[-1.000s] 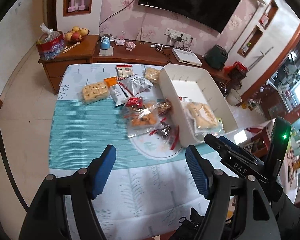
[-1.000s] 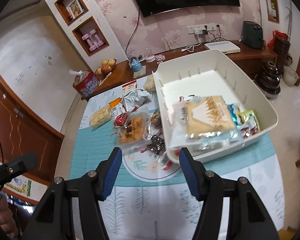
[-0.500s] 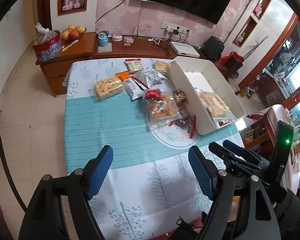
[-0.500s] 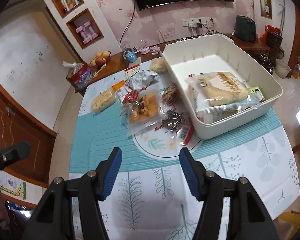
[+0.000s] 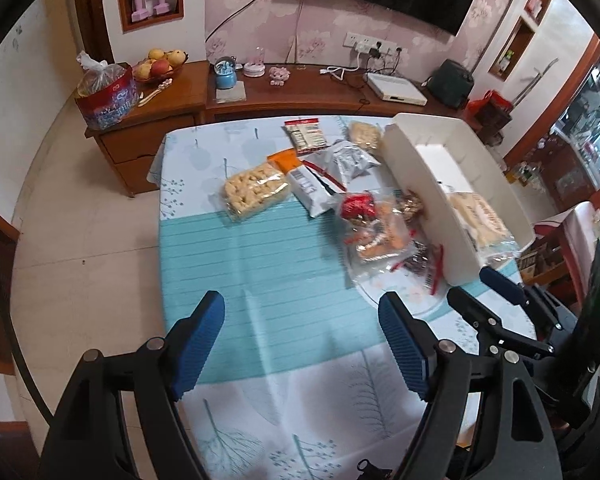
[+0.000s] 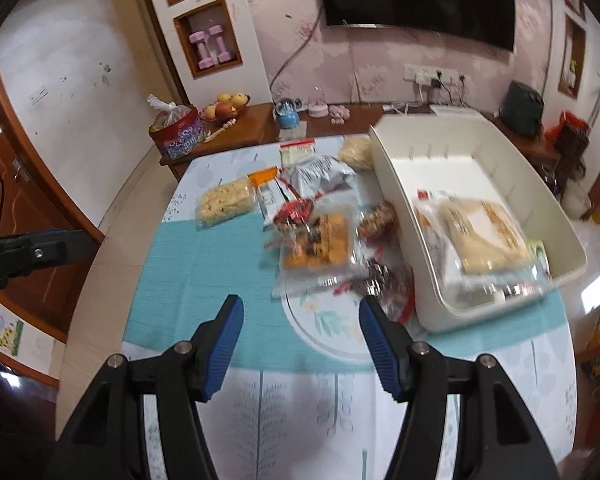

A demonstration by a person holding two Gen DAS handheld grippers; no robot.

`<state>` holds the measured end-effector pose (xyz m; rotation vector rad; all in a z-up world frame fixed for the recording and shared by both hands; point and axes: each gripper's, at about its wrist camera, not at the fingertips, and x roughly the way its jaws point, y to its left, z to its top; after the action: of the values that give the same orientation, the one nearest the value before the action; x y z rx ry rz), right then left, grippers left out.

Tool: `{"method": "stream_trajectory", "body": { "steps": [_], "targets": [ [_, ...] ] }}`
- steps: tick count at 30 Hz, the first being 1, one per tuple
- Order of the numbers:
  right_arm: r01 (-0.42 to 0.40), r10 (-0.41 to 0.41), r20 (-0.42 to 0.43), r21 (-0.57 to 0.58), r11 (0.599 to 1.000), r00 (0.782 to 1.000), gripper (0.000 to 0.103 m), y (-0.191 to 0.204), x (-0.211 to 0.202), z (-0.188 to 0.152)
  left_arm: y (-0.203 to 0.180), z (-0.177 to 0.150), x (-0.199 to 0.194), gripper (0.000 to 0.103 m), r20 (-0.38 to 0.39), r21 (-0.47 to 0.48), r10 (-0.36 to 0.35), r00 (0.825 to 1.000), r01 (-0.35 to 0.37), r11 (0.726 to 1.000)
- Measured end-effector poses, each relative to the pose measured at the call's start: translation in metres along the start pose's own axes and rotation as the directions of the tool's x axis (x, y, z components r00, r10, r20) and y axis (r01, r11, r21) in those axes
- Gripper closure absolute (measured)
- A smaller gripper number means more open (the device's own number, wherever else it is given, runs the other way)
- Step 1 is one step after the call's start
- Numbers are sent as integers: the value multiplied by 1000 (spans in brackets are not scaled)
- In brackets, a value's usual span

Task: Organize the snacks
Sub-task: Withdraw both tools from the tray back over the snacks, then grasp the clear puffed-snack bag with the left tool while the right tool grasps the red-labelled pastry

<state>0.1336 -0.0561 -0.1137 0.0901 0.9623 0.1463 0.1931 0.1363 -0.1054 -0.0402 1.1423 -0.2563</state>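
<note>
Left gripper [image 5: 300, 344]: pads apart, empty, jaws just widened, tilted steeply down over bare cloth [image 5: 260, 272]. Right gripper [image 6: 300, 344]: pads apart, empty, likewise tilted down. Snack pile [image 6: 320, 244] ahead and slightly right of both, well apart from the pads; right gripper apparently nearer. Bin [image 6: 396, 208] just beyond, long axis running away, 1 large pack [image 6: 484, 236] inside.

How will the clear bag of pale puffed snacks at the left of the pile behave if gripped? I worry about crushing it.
The bag of puffed snacks looks bulky but probably light, since it seems full of airy pieces. Its thin clear wrapper will likely crinkle and slip between the fingers. The lumpy contents seem brittle, so a hard squeeze may break them. It lies flat on the table, so it is unlikely to roll.
</note>
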Motion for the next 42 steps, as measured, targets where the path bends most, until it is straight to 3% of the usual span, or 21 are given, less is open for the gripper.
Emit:
{"method": "stream_trajectory", "body": {
  "steps": [11,22,32,42],
  "targets": [
    [26,-26,11,-30,999,1000,42,9,67,33,5,60,71,23,-101,107,66,993,-55,993],
    [56,-55,8,-76,996,998,42,22,132,38,16,100,156,23,-162,220,118,980,-80,972],
    [101,-105,-33,-101,990,994,42,26,164,40,22,118,210,23,-219,271,116,969,-53,961],
    [153,-154,5,-148,977,988,42,32,168,41,20,133,243,23,-255,289,110,961,-33,957]
  ]
}}
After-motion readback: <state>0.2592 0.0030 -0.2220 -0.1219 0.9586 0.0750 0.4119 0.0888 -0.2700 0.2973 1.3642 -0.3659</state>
